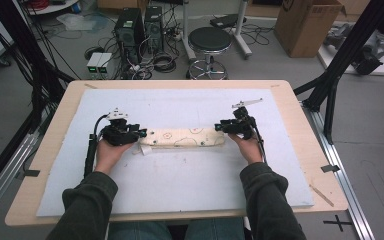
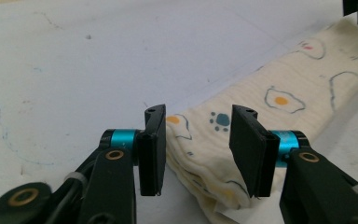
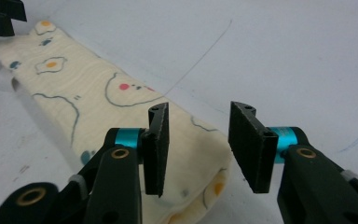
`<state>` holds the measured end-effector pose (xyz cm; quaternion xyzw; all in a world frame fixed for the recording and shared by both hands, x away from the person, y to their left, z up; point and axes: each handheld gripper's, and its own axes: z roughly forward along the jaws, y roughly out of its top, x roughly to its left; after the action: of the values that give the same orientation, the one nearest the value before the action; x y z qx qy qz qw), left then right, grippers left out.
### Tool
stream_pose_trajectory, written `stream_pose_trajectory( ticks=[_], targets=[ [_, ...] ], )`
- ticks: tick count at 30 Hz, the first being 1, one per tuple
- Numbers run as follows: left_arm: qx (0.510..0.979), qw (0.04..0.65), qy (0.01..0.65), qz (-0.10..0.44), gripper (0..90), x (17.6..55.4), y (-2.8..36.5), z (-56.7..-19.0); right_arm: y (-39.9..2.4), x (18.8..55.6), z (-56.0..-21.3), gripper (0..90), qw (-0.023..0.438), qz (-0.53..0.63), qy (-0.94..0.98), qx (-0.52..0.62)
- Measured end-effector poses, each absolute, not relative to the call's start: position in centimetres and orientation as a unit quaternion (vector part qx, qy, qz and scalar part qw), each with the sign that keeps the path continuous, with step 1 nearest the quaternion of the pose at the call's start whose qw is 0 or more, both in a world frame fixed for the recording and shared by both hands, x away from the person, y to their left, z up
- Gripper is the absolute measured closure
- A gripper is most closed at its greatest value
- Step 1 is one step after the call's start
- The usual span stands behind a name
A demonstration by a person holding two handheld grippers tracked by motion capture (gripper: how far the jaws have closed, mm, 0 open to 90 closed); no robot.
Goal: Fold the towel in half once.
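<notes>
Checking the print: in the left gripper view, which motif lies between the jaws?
The blue paw print on the folded cloth; the fried eggs have orange yolks.

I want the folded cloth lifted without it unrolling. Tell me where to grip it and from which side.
Grip the folded cloth at its two short ends, one gripper per end, coming in level along its length. It lies flat as a long narrow strip, and the layered folds at each end are thick enough for the fingers to pinch together.
</notes>
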<state>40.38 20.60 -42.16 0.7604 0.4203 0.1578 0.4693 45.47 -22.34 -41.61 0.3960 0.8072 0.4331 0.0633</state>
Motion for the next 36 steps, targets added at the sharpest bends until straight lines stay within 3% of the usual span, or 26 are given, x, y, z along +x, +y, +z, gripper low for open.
stream_pose_trajectory(
  ticks=[12,22,28,36],
  targets=[
    [0.758,0.485,0.408,0.154,48.4,39.3,21.2,-40.8,-22.7,44.3,-40.2,45.6,0.071,0.447,0.801,0.392],
    [0.760,0.489,0.404,0.143,39.8,38.8,21.1,-40.4,-22.5,43.5,-39.3,25.4,0.079,0.473,0.784,0.393],
    [0.758,0.492,0.400,0.151,27.6,38.2,20.8,-39.8,-22.5,43.0,-38.9,12.2,0.084,0.471,0.784,0.396],
    [0.757,0.493,0.399,0.158,23.1,37.8,20.9,-39.4,-22.3,42.2,-38.2,12.1,0.102,0.469,0.791,0.381]
  ],
)
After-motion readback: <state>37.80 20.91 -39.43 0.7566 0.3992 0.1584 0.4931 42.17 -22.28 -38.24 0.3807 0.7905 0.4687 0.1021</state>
